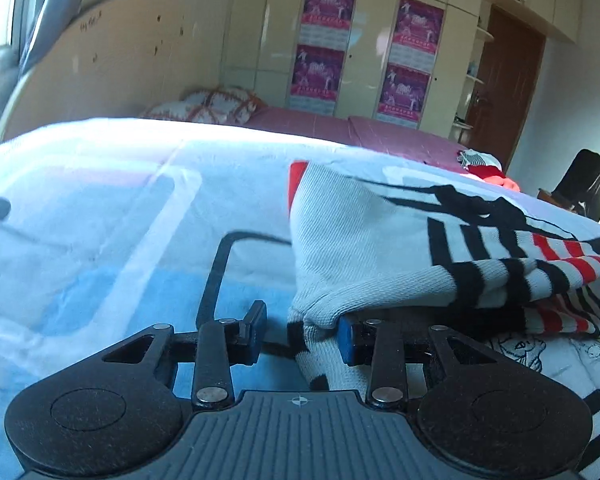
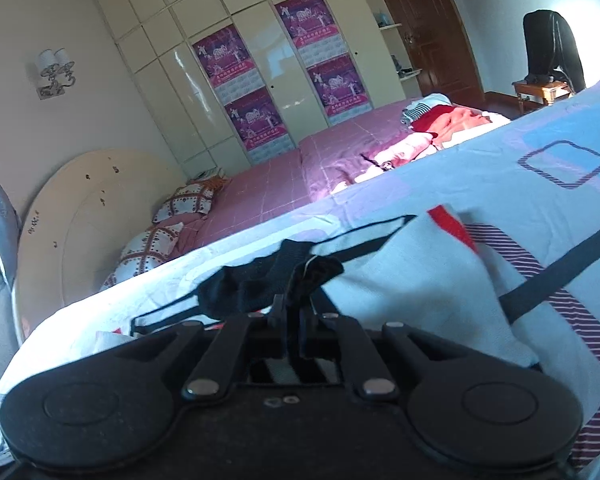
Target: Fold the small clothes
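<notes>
A white knitted garment point(image 1: 360, 232) with black and red stripes lies bunched on the patterned quilt point(image 1: 100, 220). My left gripper point(image 1: 302, 336) is low over the quilt at the garment's left edge. Its jaws stand apart, and a fold of the white knit runs between them, lying against the blue right pad point(image 1: 346, 340). The left pad point(image 1: 256, 332) is clear of the cloth. In the right wrist view the same garment point(image 2: 400, 276) rises as a white hump with a red patch. My right gripper point(image 2: 296, 304) is shut on the garment's black edge point(image 2: 260, 280), which puckers up above the fingertips.
The light blue and white quilt point(image 2: 500, 176) covers the near part of the bed, and a pink sheet point(image 2: 280, 184) lies beyond it. A pile of red and striped clothes point(image 2: 440, 116) sits at the far side. Pillows point(image 2: 184, 200) rest by the headboard. A dark chair point(image 2: 548, 44) stands off the bed.
</notes>
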Tool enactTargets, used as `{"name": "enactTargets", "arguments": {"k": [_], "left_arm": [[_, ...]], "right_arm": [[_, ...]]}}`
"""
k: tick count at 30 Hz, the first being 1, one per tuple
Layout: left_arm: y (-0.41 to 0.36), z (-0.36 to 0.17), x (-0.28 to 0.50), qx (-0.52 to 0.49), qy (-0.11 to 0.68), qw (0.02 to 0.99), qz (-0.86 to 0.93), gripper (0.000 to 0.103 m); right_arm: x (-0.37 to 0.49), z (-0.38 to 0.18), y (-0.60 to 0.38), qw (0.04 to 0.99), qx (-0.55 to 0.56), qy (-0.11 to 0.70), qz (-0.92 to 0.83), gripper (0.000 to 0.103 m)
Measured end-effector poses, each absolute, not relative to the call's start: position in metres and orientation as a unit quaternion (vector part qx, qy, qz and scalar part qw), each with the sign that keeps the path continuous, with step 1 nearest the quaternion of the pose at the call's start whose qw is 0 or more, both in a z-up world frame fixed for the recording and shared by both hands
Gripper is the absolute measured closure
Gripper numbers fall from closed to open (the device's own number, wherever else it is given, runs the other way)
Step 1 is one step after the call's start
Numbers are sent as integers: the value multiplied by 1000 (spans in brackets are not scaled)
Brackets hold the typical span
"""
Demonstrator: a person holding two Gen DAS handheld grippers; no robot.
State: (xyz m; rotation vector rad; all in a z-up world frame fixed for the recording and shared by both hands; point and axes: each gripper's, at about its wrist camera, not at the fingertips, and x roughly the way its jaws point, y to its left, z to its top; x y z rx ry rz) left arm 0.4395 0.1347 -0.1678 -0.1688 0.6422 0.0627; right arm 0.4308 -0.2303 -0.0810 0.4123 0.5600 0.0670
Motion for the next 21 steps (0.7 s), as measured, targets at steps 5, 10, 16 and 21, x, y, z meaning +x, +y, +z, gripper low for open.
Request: {"name": "enactTargets", "arguments": {"k": [5, 10, 16, 21], "left_arm": [[137, -170, 437, -82, 316, 945, 29, 66], [141, -169, 436, -83, 320, 944, 16, 66], [147, -169, 438, -94, 321, 943, 6, 66], [150, -171, 441, -107, 323, 940, 9, 66]], "right_arm": [[444, -126, -234, 917, 189, 352, 20, 96], [436, -130, -244, 912, 219, 346, 31, 88], [441, -128, -254, 904, 249, 345, 48, 97], [426, -116, -250, 918, 217, 328, 55, 97]]}}
